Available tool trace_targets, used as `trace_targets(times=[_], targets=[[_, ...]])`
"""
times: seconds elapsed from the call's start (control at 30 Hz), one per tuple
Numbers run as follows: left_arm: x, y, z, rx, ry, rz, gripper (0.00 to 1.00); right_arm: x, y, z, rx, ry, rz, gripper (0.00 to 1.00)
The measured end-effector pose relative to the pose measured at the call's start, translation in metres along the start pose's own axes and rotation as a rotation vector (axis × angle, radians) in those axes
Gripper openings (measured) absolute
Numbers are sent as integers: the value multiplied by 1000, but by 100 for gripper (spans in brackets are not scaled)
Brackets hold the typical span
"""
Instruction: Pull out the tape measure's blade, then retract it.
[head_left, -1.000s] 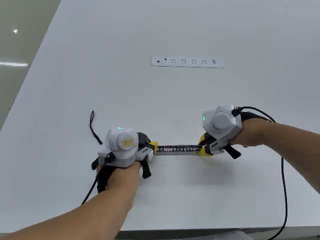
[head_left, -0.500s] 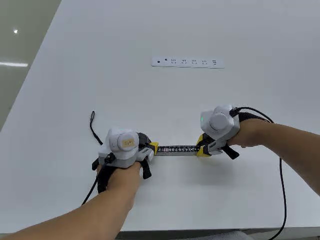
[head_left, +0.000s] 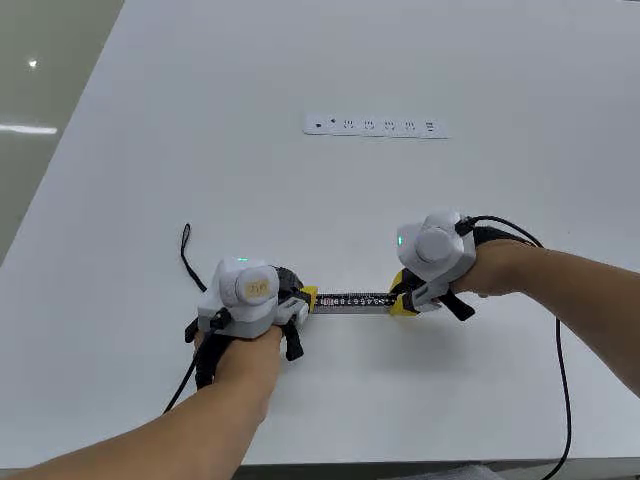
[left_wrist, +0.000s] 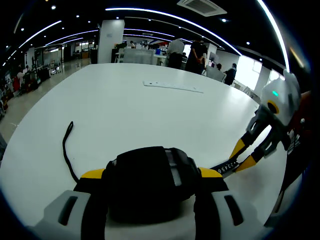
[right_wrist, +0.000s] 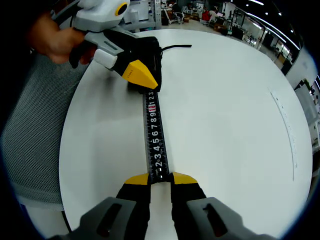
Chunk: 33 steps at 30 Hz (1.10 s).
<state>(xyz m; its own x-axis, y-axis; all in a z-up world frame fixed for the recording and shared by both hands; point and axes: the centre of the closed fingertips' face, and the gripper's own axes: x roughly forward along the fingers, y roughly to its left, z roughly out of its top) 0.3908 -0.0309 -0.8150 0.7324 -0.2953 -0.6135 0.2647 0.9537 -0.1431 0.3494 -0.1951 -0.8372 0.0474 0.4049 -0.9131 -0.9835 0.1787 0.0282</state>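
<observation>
The tape measure (left_wrist: 150, 180) is held low over the white table (head_left: 300, 180), near its front edge, in the left gripper (head_left: 305, 297). In the left gripper view its black body sits between the two yellow-tipped jaws, which are closed on its two sides, so the jaws stand about as wide apart as the body itself. In the head view a hand is wrapped around this gripper from below.

The blade (right_wrist: 154, 130) is pulled out of the body and runs in a straight line toward the right gripper (right_wrist: 160, 177). In the right gripper view the printed numbers on it can be read, and they count up from the end of the blade toward the body. The right gripper's jaws are almost fully closed and pinch the end of the blade between their yellow tips. The two grippers face each other, with the short length of blade stretched between them just above the table surface.

A thin black cord (head_left: 188, 255) lies on the table just left of the left gripper; it cannot be told if it is joined to the tape measure. A white power strip (head_left: 374, 125) lies flat farther back on the table, well apart from both grippers. A black cable (head_left: 560, 380) hangs from the right gripper past the person's forearm.
</observation>
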Motion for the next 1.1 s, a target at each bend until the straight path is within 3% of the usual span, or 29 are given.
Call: trace_targets(times=[1.1], targets=[[-1, 0, 0, 4, -10, -2, 68, 10, 1, 16, 8, -17, 6, 14]])
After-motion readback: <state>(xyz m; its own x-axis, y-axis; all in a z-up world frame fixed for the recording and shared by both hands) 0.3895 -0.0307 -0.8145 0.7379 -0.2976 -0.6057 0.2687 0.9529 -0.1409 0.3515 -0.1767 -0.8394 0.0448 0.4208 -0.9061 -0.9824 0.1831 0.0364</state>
